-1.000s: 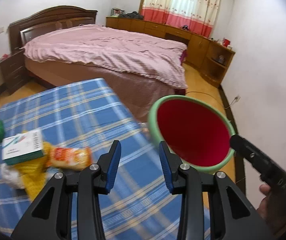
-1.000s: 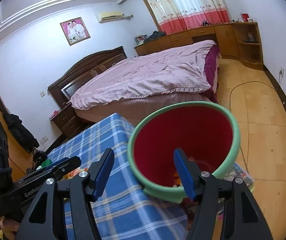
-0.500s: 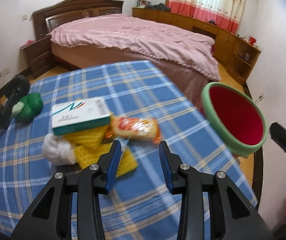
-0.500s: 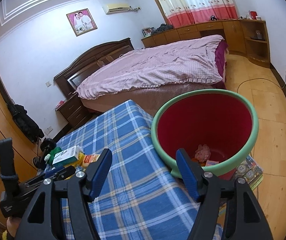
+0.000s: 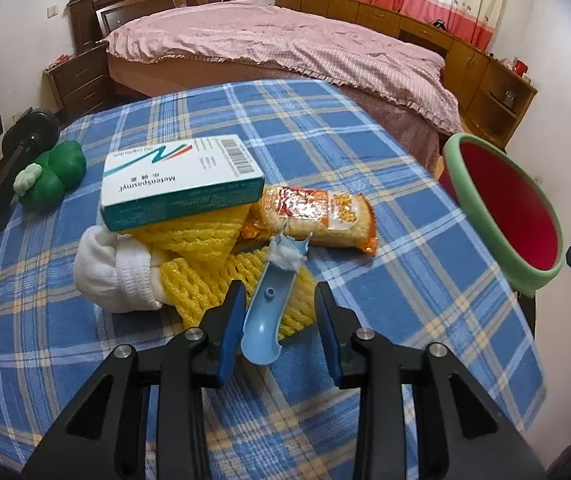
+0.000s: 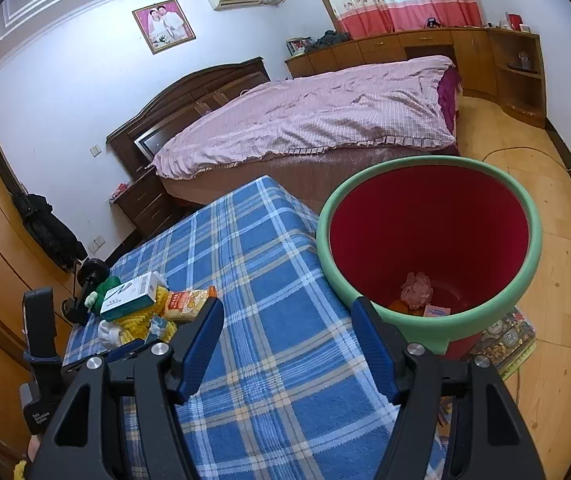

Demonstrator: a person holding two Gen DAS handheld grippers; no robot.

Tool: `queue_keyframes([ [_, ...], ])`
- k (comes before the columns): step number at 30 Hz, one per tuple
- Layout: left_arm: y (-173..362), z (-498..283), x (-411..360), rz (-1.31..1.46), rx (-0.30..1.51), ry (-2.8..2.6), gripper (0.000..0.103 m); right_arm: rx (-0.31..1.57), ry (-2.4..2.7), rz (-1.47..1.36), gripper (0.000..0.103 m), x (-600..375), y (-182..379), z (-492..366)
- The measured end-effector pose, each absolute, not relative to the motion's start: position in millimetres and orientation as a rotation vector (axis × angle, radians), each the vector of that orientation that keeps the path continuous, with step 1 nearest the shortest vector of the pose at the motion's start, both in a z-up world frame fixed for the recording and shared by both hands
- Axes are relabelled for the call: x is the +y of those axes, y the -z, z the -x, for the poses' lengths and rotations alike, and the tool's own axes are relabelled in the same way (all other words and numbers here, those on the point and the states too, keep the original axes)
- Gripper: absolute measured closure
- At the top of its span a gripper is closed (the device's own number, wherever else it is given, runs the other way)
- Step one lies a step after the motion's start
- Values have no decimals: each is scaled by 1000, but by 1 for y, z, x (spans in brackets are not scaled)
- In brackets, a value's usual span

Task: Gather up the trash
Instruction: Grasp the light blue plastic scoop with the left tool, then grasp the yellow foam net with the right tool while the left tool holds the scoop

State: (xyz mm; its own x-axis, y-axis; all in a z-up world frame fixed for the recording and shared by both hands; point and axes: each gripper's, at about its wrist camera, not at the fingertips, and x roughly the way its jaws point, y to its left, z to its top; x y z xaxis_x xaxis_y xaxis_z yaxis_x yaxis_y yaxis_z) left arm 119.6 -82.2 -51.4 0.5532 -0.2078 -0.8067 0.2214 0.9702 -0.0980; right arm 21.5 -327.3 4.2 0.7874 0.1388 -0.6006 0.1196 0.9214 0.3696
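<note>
Change: left claw [image 5: 277, 312] has swung from the bin [image 5: 505, 216] to the trash pile [image 5: 205, 220] on the desk [image 5: 365, 140].
Left claw: apart, straddling blue scoop [image 5: 267, 320].
Right claw [image 6: 285, 336]: apart, empty, beside bin.
Meaning: next pickup looks imminent.

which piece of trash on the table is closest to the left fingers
The light blue plastic piece: it lies between the open left fingers, while the snack packet and medicine box lie farther off.

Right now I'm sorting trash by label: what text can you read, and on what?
"Meteospasmyl": front side of the white-and-teal box.
Barcode and small print on the box top: too small to read.
Snack packet: print blurred, unreadable.
Left gripper's body: white lettering, too blurred.
</note>
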Motion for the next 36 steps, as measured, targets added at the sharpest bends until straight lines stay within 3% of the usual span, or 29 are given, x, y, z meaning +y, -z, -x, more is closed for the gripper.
queue_keyframes([
  [2, 54, -122, -81, 0, 954, 248, 67, 676, -13, -409, 34, -326, -2, -24],
  [6, 53, -124, -78, 5, 935, 243, 84, 689, -23, -405, 34, -323, 1, -27],
  [23, 9, -87, -28, 160, 805, 195, 85, 717, -131, -330, 34, -276, -1, -48],
  [36, 14, -81, 24, 229, 776, 83, 85, 823, -252, -280, 34, -219, 25, -72],
])
